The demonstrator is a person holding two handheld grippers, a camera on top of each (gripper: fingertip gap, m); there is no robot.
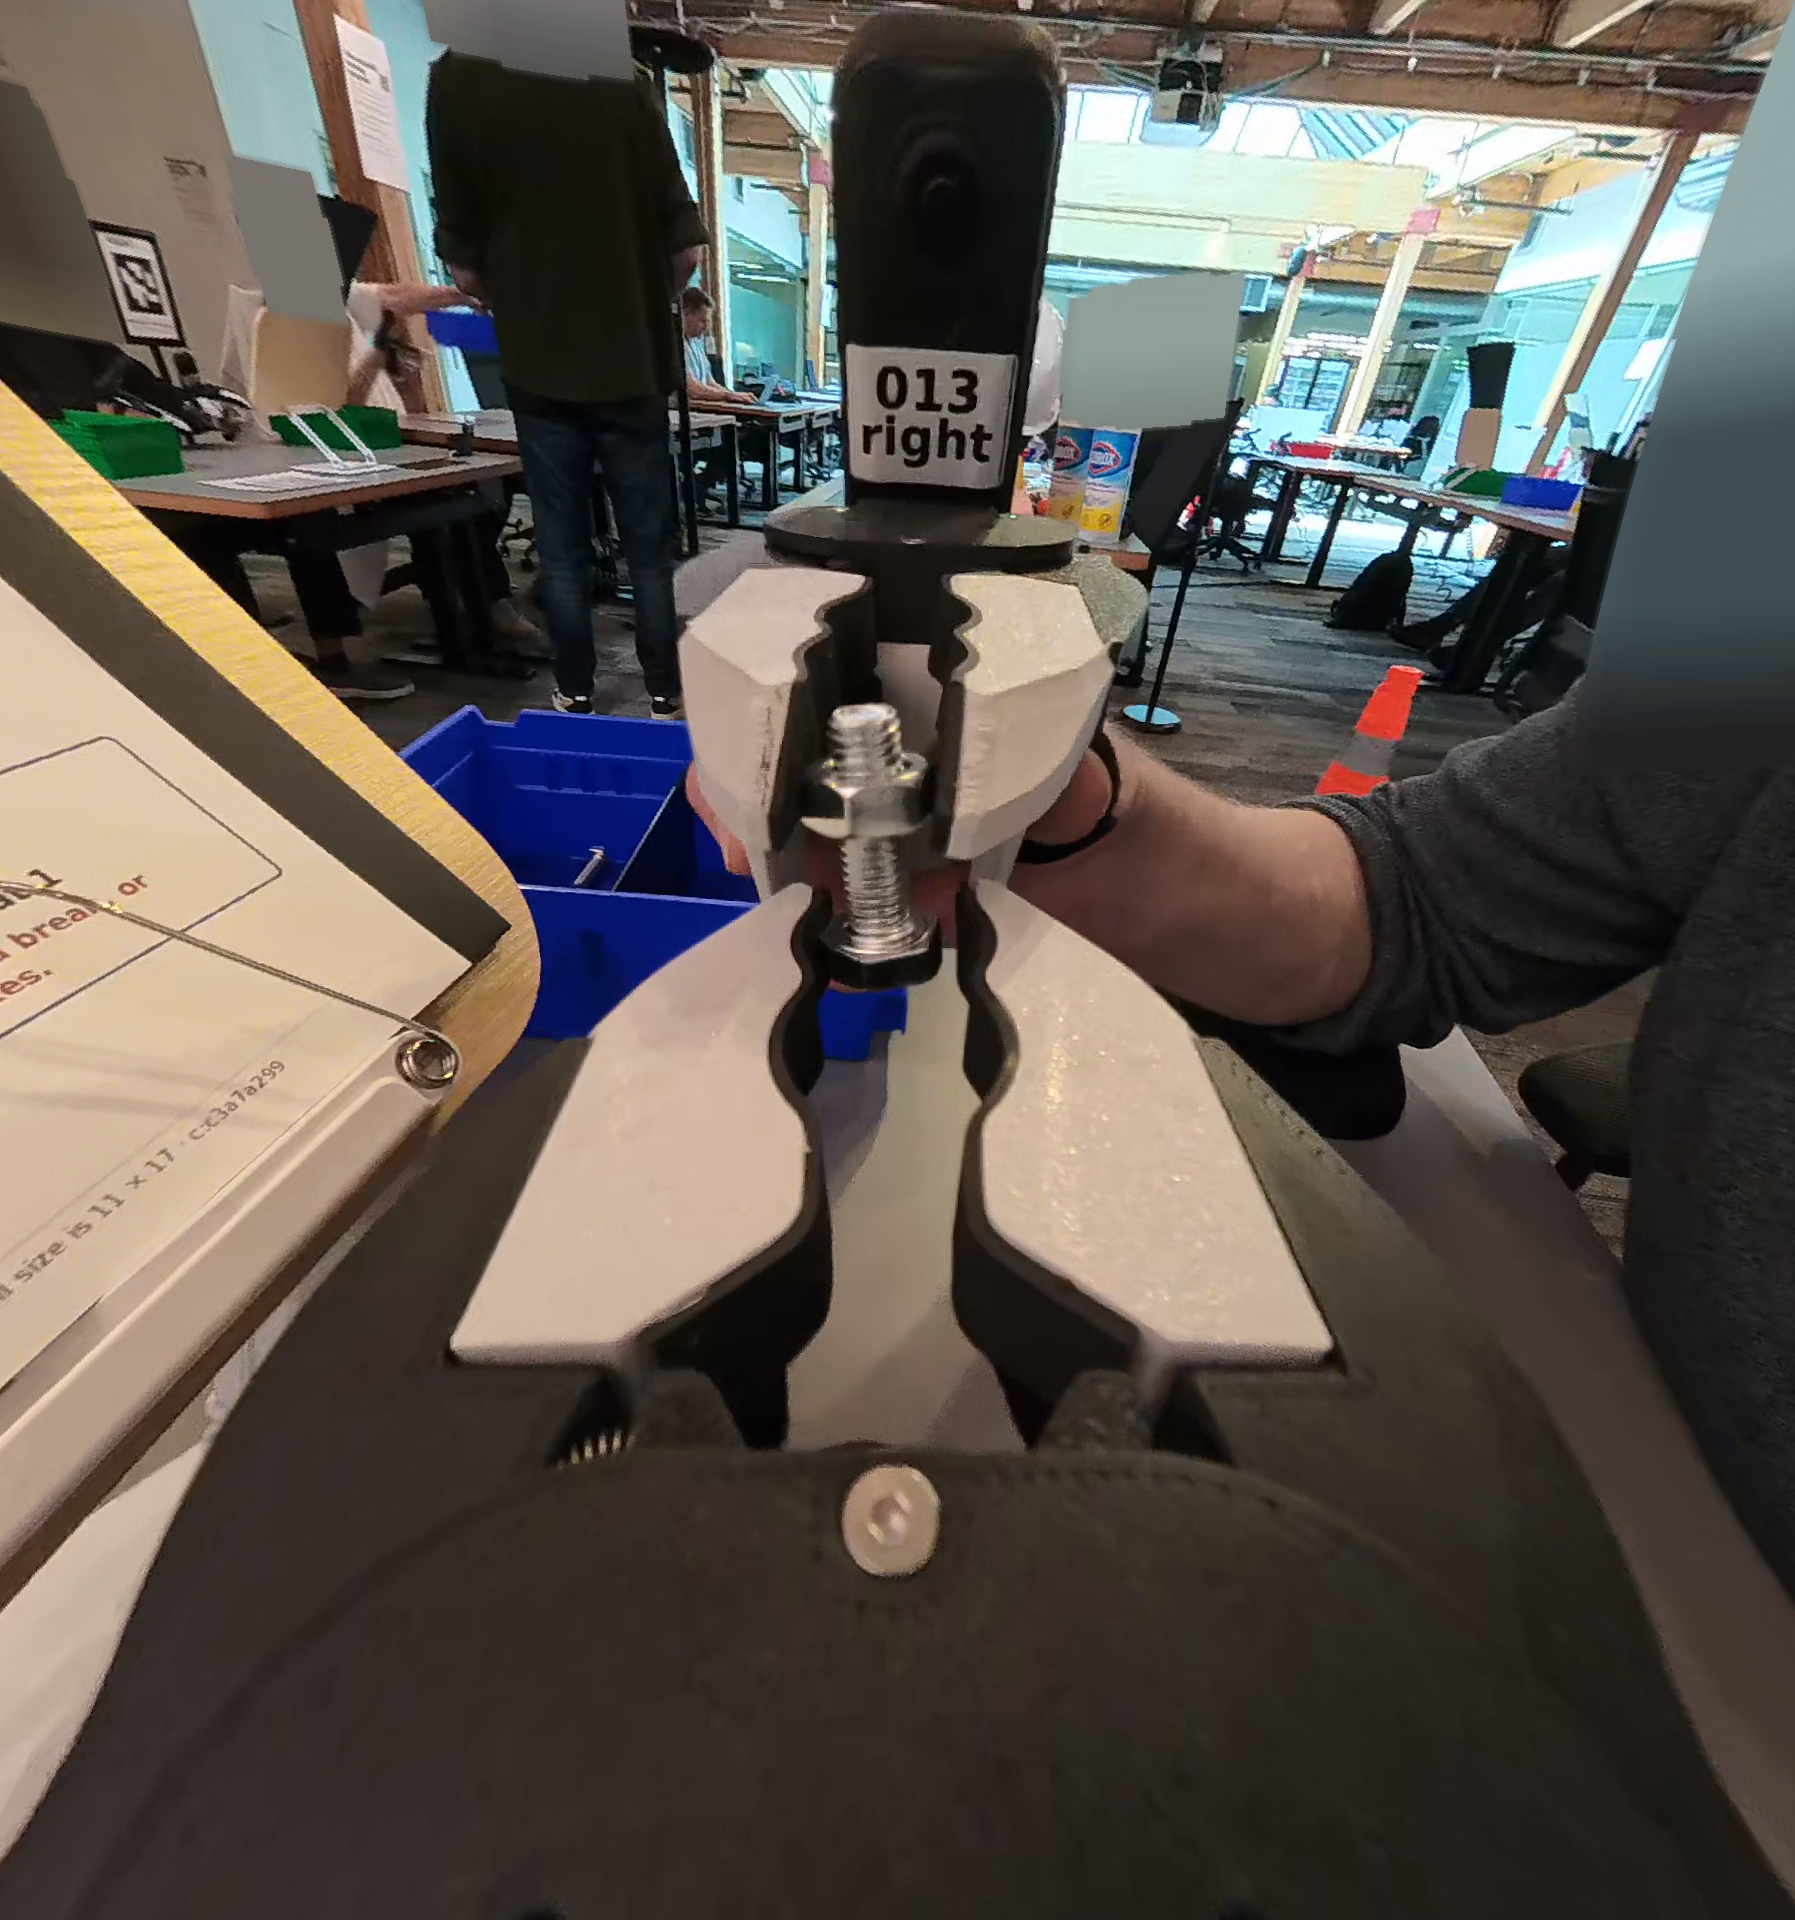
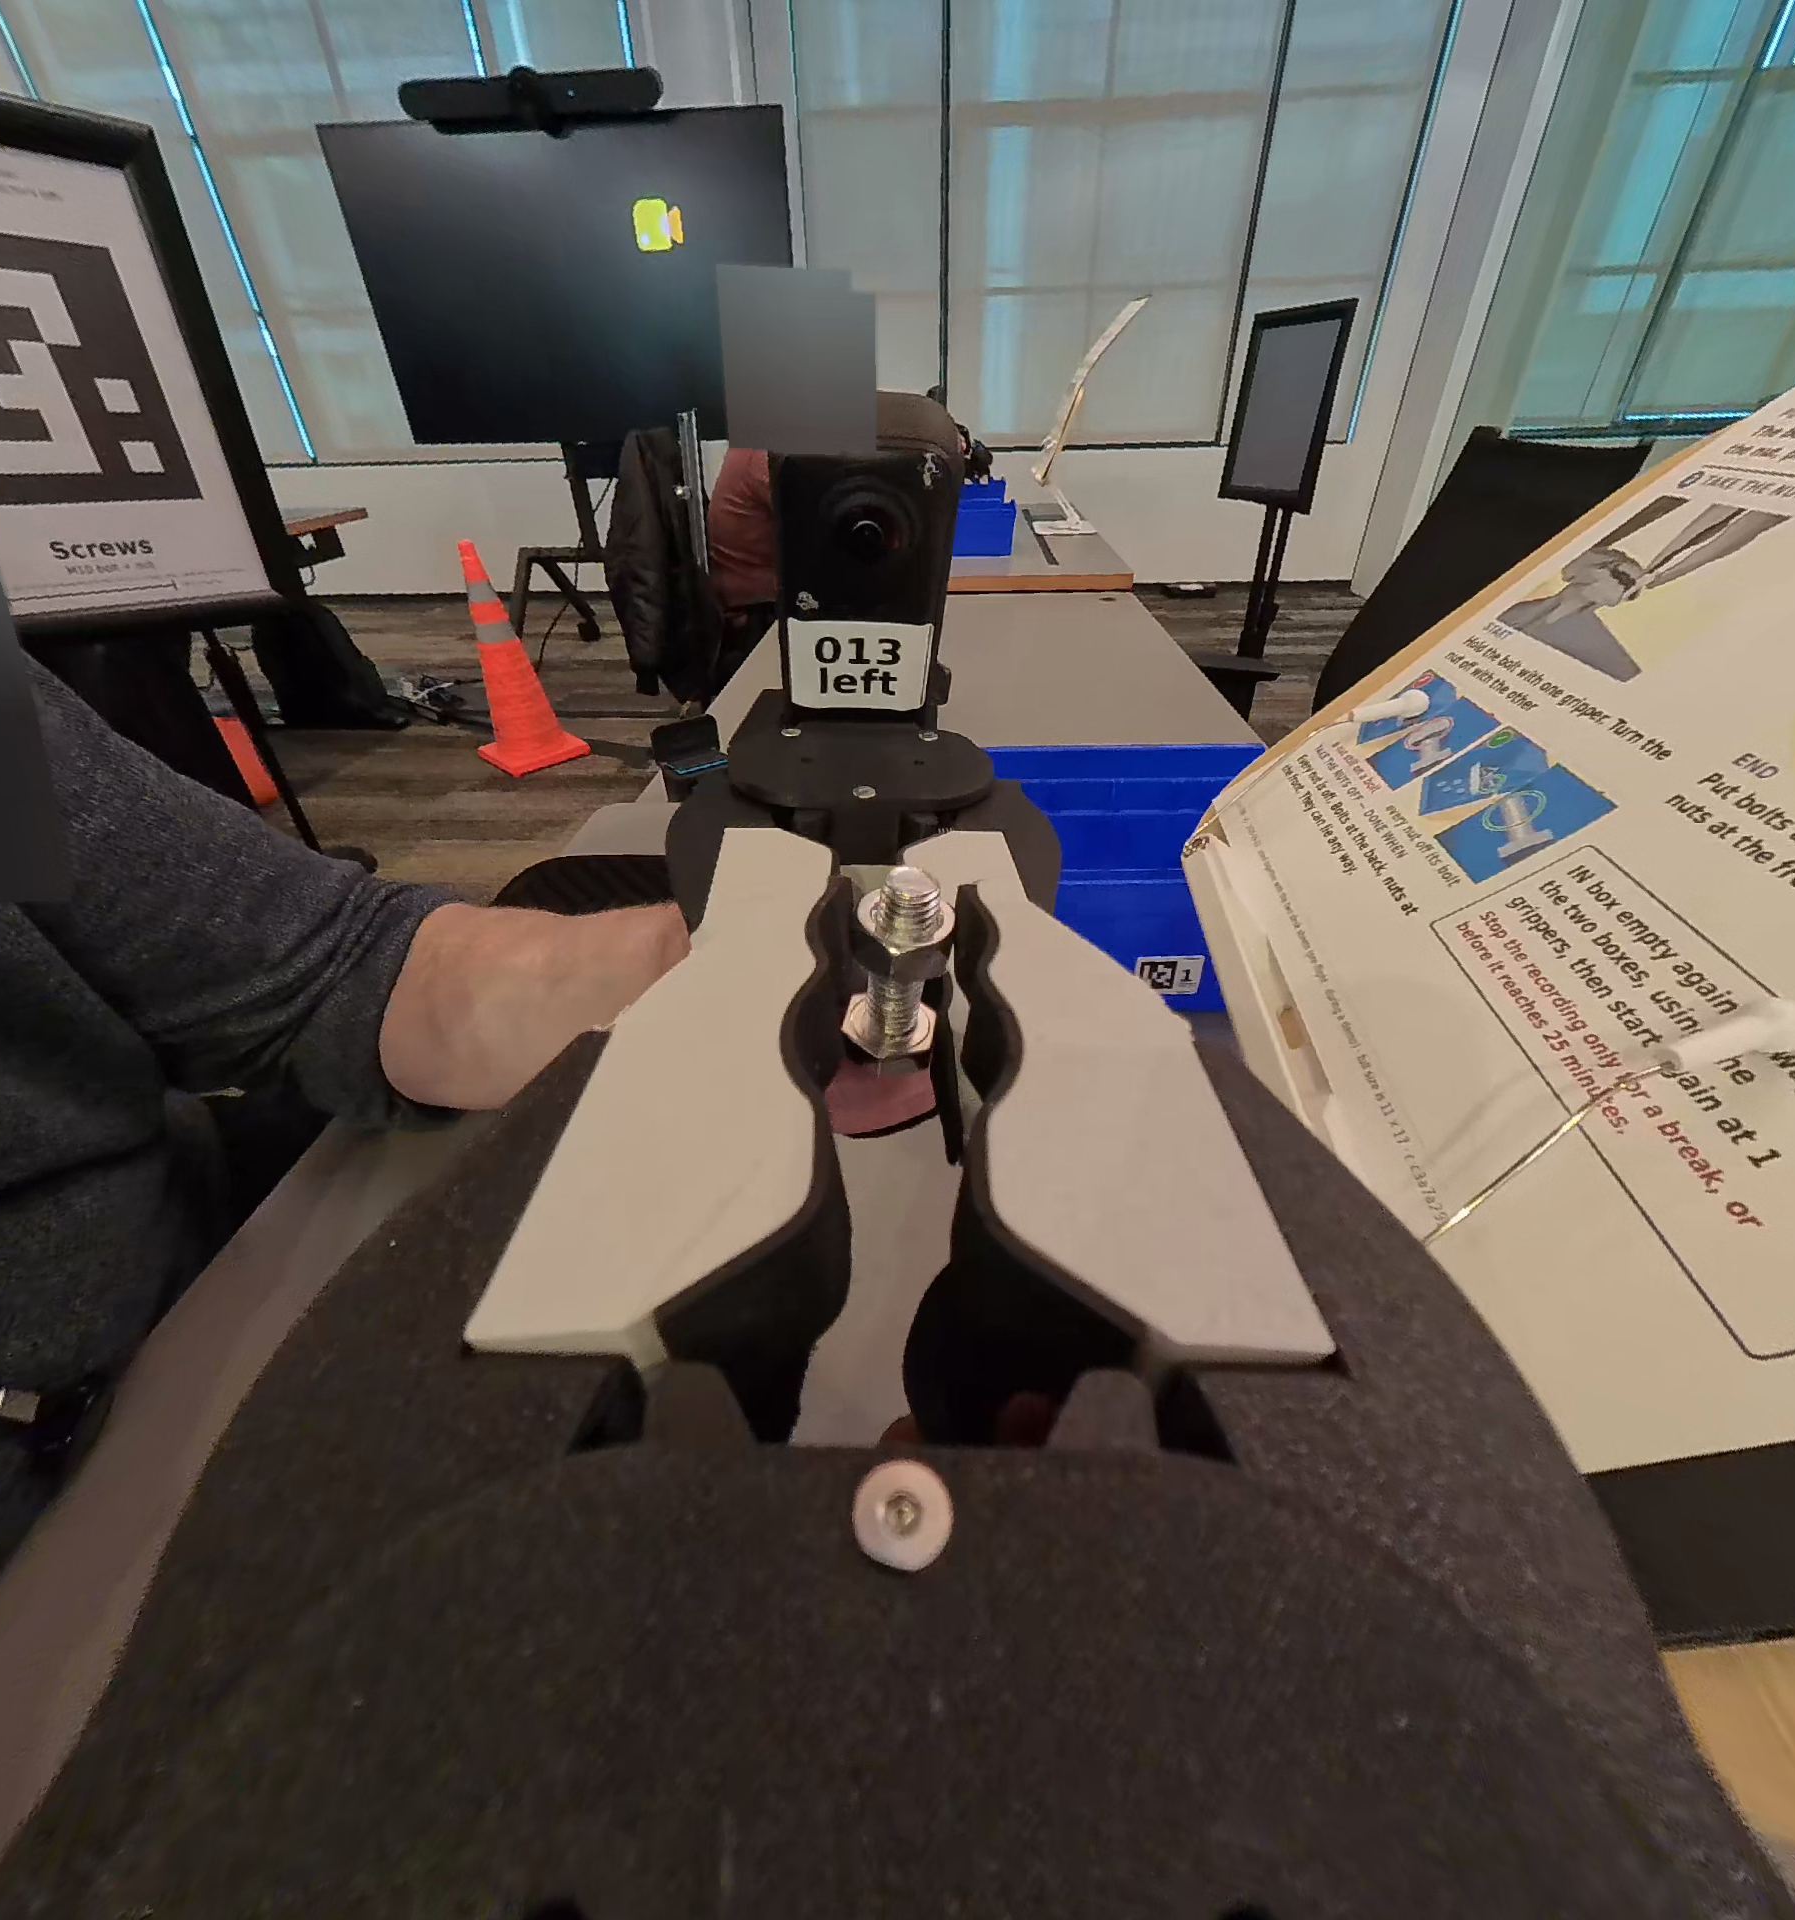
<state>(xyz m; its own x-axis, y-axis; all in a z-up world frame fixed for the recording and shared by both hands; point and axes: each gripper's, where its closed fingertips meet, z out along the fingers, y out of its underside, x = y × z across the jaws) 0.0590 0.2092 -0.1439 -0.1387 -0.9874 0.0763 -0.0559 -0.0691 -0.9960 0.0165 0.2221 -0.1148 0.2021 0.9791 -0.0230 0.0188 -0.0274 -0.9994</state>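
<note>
Nearest us, L gripper clamps bolt by its hex head; R gripper opposite pinches nut near the threaded tip. We judge head held fixed so nut can turn. Both jaws narrow. Blue bin below.

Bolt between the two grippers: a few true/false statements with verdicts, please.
1. A nut is threaded on the bolt. True.
2. The nut is screwed down against the bolt head. False: bare thread shows between them.
3. The nut sits between the fingers of the right gripper. True.
4. The bin behind the grippers is green. False: it is blue.
5. The bolt head lies between the fingers of the left gripper. True.
</note>
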